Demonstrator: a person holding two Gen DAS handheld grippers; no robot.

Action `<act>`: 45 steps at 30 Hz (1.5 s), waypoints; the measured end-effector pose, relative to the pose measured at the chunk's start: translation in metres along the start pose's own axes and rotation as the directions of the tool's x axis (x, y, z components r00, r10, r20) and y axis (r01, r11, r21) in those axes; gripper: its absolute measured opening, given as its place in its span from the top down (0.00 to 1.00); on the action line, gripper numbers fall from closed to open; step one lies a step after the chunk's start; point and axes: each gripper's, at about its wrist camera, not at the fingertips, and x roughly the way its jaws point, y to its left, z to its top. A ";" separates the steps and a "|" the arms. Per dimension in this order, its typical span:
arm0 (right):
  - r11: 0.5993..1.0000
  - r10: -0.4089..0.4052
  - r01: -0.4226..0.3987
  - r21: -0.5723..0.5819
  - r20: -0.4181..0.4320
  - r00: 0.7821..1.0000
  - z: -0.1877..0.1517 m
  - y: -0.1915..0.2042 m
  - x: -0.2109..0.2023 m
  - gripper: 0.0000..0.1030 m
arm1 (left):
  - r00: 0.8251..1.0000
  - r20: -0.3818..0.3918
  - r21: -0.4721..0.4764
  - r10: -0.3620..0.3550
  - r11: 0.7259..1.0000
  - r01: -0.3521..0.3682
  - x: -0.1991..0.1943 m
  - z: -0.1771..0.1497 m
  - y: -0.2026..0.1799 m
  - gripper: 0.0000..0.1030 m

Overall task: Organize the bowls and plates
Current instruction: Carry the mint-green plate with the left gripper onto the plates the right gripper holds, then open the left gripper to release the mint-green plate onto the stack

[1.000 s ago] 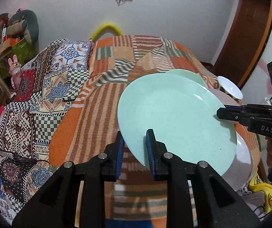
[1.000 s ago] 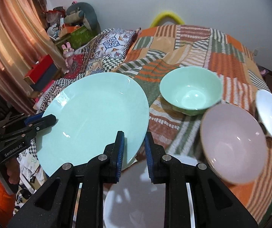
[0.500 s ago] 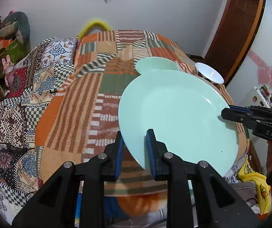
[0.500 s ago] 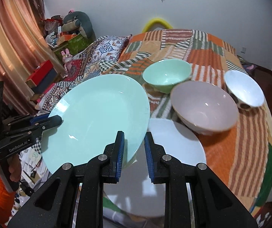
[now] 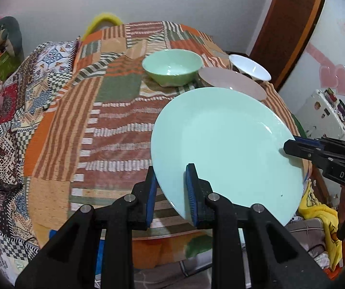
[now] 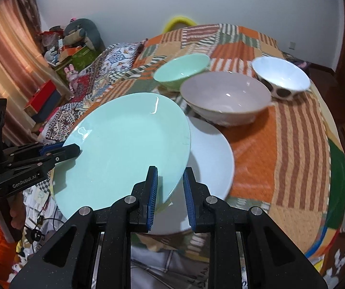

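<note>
A mint green plate (image 5: pixel 223 144) (image 6: pixel 124 149) hangs tilted over the near edge of the round table (image 5: pixel 114 120) (image 6: pixel 293 132). My left gripper (image 5: pixel 171 187) (image 6: pixel 73 149) is shut on its left rim. On the opposite rim my right gripper (image 6: pixel 170 187) (image 5: pixel 290 148) is shut too. A white plate (image 6: pixel 208 159) lies on the cloth, partly under the green plate. Beyond them stand a green bowl (image 5: pixel 172 68) (image 6: pixel 182 72), a pale pink bowl (image 5: pixel 232 82) (image 6: pixel 225 96) and a white bowl with dark spots (image 5: pixel 249 68) (image 6: pixel 281 77).
A bed with a patterned quilt (image 5: pixel 11 125) (image 6: pixel 114 57) adjoins the table's left side, with plush toys (image 6: pixel 83 31) behind it. A curtain (image 6: pixel 6 55) hangs far left. A wooden door (image 5: pixel 290 24) and a small white fridge (image 5: pixel 326 115) stand to the right. Yellow cloth (image 5: pixel 321 219) lies on the floor.
Both grippers have carried the green plate back toward the table's near edge and slightly down. The three bowls, partly covered by the plate before, now show beyond it.
</note>
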 end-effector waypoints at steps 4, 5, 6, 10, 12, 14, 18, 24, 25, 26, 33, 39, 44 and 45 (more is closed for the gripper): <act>1.000 -0.016 0.017 0.024 -0.008 1.000 -0.007 -0.009 -0.002 0.81 | 1.000 -0.019 0.015 -0.014 1.000 0.014 0.011 -0.001 -0.009 0.77; 0.999 -0.021 0.021 0.028 -0.009 1.000 -0.009 -0.011 -0.002 0.81 | 1.000 -0.023 0.016 -0.017 1.000 0.017 0.013 -0.001 -0.009 0.77; 0.999 -0.026 0.027 0.032 -0.011 1.000 -0.011 -0.012 -0.003 0.81 | 0.999 -0.029 0.018 -0.019 1.000 0.020 0.016 -0.001 -0.011 0.77; 0.998 -0.033 0.034 0.049 -0.020 0.999 -0.017 -0.020 -0.002 0.81 | 0.998 -0.056 0.027 -0.026 0.999 0.028 0.027 0.000 -0.016 0.77; 0.998 -0.038 0.039 0.058 -0.027 0.999 -0.019 -0.022 0.000 0.81 | 0.998 -0.064 0.035 -0.023 0.999 0.026 0.031 0.001 -0.018 0.77; 0.997 -0.038 0.040 0.066 -0.034 0.999 -0.020 -0.024 0.002 0.81 | 0.997 -0.073 0.041 -0.020 0.999 0.023 0.035 0.002 -0.020 0.77; 0.996 -0.043 0.047 0.080 -0.049 0.998 -0.022 -0.028 0.007 0.81 | 0.996 -0.091 0.045 -0.014 0.999 0.019 0.045 0.004 -0.022 0.77; 0.995 -0.042 0.048 0.088 -0.064 0.997 -0.022 -0.032 0.012 0.81 | 0.994 -0.112 0.038 -0.016 0.999 0.020 0.056 0.007 -0.022 0.76; 0.995 -0.043 0.049 0.089 -0.066 0.997 -0.022 -0.032 0.013 0.81 | 0.993 -0.115 0.040 -0.015 0.999 0.020 0.058 0.007 -0.023 0.76; 0.995 -0.045 0.051 0.091 -0.071 0.997 -0.022 -0.034 0.014 0.81 | 0.993 -0.117 0.041 -0.015 0.999 0.020 0.060 0.007 -0.023 0.76; 0.994 -0.052 0.060 0.087 -0.093 0.994 -0.021 -0.036 0.022 0.81 | 0.991 -0.132 0.034 -0.014 0.999 0.019 0.071 0.009 -0.021 0.76; 0.994 -0.056 0.065 0.086 -0.100 0.993 -0.020 -0.039 0.025 0.81 | 0.992 -0.127 0.043 0.001 0.999 0.004 0.074 0.012 -0.022 0.76; 0.995 -0.058 0.066 0.078 -0.101 0.993 -0.018 -0.037 0.027 0.79 | 0.993 -0.119 0.060 0.025 0.998 -0.018 0.076 0.012 -0.025 0.75; 0.995 -0.059 0.067 0.074 -0.102 0.993 -0.018 -0.037 0.027 0.79 | 0.993 -0.118 0.065 0.032 0.998 -0.025 0.076 0.012 -0.026 0.75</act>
